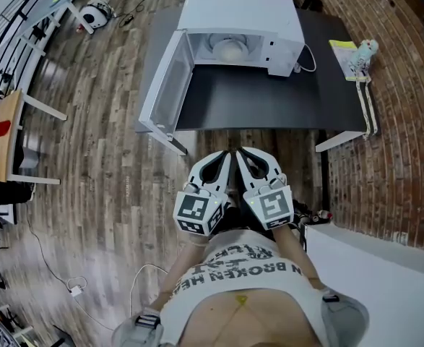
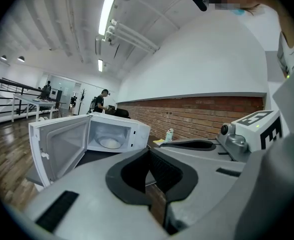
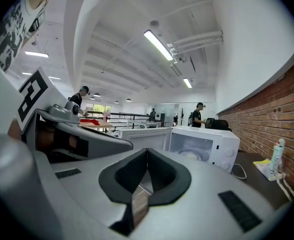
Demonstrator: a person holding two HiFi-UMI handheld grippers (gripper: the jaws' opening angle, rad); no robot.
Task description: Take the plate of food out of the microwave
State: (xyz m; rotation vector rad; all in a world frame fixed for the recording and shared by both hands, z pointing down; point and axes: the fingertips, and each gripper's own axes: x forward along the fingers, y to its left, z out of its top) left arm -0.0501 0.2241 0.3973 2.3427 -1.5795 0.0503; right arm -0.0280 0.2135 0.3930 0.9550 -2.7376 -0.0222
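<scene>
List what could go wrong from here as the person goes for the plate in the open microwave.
1. Both the left gripper and right gripper are shut; unless opened first, they may shove the plate rather than grasp it.
2. The door stands open on the left, where the left gripper could knock it going in.
3. The plate sits deep inside the microwave, tight for two grippers.

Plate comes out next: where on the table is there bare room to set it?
The table is bare in front of the microwave, from the open door across to the front right corner. The back right corner is crowded: a yellow pad, a bottle and the cord.
</scene>
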